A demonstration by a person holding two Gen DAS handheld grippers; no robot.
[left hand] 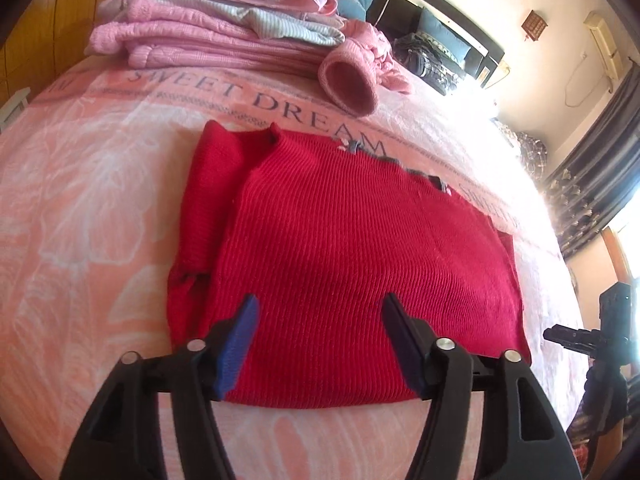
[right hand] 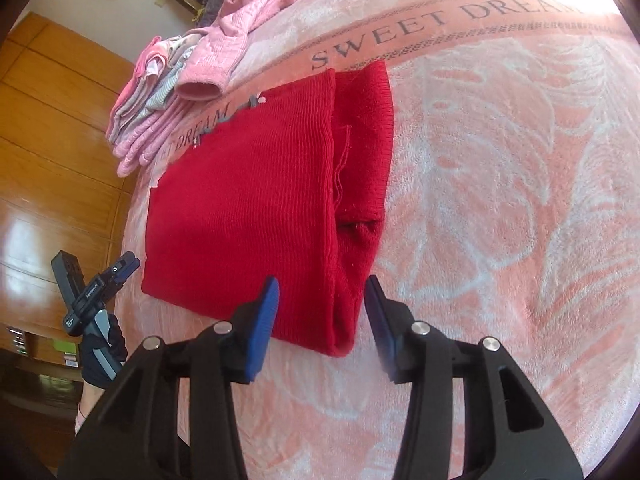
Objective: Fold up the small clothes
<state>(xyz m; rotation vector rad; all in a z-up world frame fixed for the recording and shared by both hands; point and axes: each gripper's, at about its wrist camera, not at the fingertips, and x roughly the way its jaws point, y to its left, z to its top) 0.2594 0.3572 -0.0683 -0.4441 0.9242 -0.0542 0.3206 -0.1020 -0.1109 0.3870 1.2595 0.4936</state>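
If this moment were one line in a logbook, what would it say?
red knitted sweater: folded, flat on pink blanket | left hand-held gripper: open, above it | right hand-held gripper: open, empty

1 red sweater point(left hand: 340, 256) lies at frame centre. 1 pile point(left hand: 216, 28) of folded pink and striped clothes sits at upper left in the left view; its layers cannot be counted. 1 loose pink garment point(left hand: 360, 68) lies beside it. 2 grippers: left point(left hand: 320, 320), right point(right hand: 320, 300).
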